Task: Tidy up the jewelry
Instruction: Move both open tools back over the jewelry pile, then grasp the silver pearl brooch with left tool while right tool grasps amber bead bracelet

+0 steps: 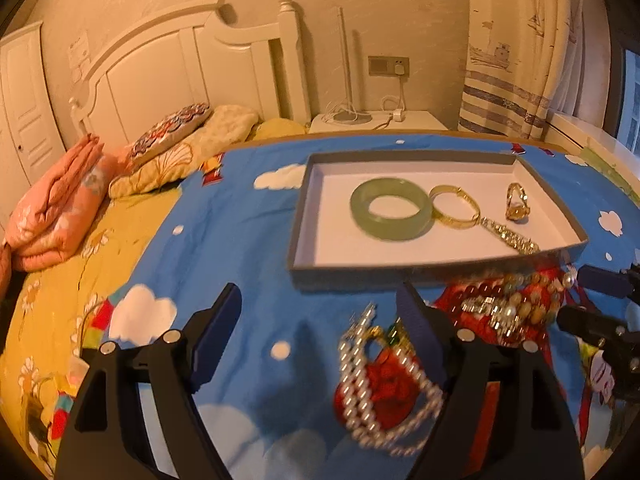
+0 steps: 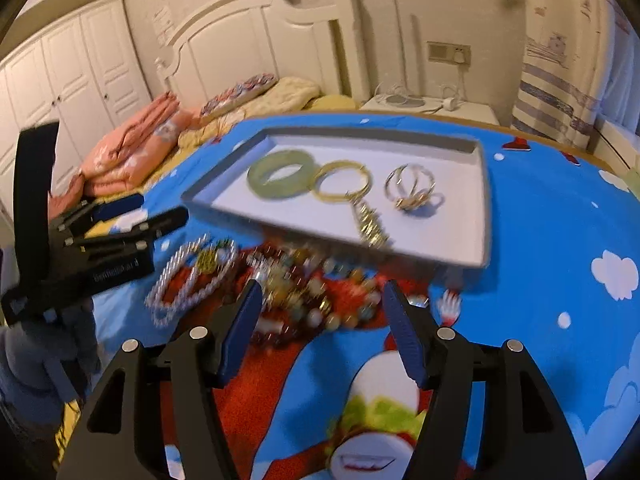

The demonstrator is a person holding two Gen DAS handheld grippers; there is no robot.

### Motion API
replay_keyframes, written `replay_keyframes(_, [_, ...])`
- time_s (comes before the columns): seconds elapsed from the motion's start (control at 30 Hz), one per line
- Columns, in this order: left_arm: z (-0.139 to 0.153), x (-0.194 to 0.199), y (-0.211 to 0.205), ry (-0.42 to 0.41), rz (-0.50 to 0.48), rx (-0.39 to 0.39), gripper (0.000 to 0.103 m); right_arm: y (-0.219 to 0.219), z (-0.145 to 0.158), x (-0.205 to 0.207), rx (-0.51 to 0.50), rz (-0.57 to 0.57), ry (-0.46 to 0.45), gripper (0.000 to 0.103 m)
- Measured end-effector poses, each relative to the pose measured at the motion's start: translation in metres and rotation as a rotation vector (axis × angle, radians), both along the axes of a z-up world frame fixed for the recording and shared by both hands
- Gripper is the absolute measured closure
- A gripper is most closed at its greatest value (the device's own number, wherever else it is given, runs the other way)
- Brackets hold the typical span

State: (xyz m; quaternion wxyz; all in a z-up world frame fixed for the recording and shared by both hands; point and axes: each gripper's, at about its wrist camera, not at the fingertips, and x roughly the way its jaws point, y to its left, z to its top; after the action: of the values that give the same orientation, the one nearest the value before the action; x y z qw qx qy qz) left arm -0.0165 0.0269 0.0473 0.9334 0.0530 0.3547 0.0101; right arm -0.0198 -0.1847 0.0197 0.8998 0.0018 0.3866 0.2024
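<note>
Here the pearl necklace (image 1: 384, 384) lies between the left hand-held gripper (image 1: 320, 312) fingers

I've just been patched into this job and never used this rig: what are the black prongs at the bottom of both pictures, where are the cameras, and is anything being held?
Each picture comes from a camera mounted on a hand-held two-finger gripper, looking forward along its fingers. The prongs are those fingers. The left gripper and the right gripper are both open and hold nothing. On the blue cartoon-print bedsheet sits a shallow grey tray with a white floor. In it lie a pale green jade bangle, a gold bangle and a small gold ring piece. Unsorted in front of the tray: a white pearl strand and a blurred heap of mixed beads.
</note>
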Motion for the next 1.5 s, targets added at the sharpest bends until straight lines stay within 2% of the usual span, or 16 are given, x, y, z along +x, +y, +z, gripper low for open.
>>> replay_keyframes(0.1, [-0.006, -0.011, 0.015, 0.024, 0.013, -0.043, 0.021, 0.002, -0.002, -0.005, -0.009, 0.003, 0.009, 0.041])
replay_keyframes(0.2, [-0.013, -0.026, 0.035, 0.049, 0.025, -0.121, 0.019, 0.004, -0.005, -0.007, -0.017, 0.017, 0.029, 0.038])
replay_keyframes(0.3, [-0.019, -0.043, 0.054, 0.069, 0.022, -0.22, 0.018, 0.008, -0.006, -0.008, -0.031, 0.029, 0.032, 0.038])
replay_keyframes(0.4, [-0.02, -0.056, 0.071, 0.053, 0.012, -0.322, 0.013, 0.015, -0.008, -0.007, -0.053, 0.053, 0.032, 0.038])
replay_keyframes(0.53, [-0.025, -0.057, 0.077, 0.072, -0.01, -0.387, 0.013, 0.023, -0.006, -0.004, -0.068, 0.088, 0.019, 0.038])
replay_keyframes(0.6, [-0.027, -0.056, 0.074, 0.081, -0.019, -0.384, 0.013, 0.022, -0.006, 0.0, -0.074, 0.09, 0.018, 0.039])
replay_keyframes(0.73, [-0.028, -0.053, 0.068, 0.092, -0.039, -0.385, 0.013, 0.019, -0.005, 0.005, -0.102, 0.098, 0.003, 0.049])
replay_keyframes(0.93, [-0.032, -0.048, 0.074, 0.115, -0.04, -0.435, 0.013, 0.022, -0.011, 0.011, -0.135, 0.14, 0.025, 0.064])
replay_keyframes(1.07, [-0.032, -0.048, 0.076, 0.115, -0.041, -0.446, 0.013, 0.031, -0.013, 0.011, -0.173, 0.164, 0.017, 0.069])
replay_keyframes(1.1, [-0.032, -0.047, 0.075, 0.115, -0.041, -0.445, 0.013, 0.03, -0.013, 0.01, -0.171, 0.169, 0.011, 0.074])
replay_keyframes(1.13, [-0.032, -0.047, 0.075, 0.115, -0.041, -0.444, 0.013, 0.029, -0.012, 0.008, -0.161, 0.178, 0.008, 0.085])
replay_keyframes(1.27, [-0.033, -0.048, 0.074, 0.116, -0.039, -0.428, 0.013, 0.017, -0.005, -0.004, -0.115, 0.204, -0.012, 0.091])
replay_keyframes(1.37, [-0.032, -0.048, 0.071, 0.115, -0.037, -0.412, 0.013, -0.006, 0.002, -0.007, -0.004, 0.177, 0.002, 0.093])
replay_keyframes(1.5, [-0.028, -0.051, 0.063, 0.107, -0.044, -0.364, 0.013, -0.028, 0.008, -0.011, 0.094, 0.151, 0.011, 0.093])
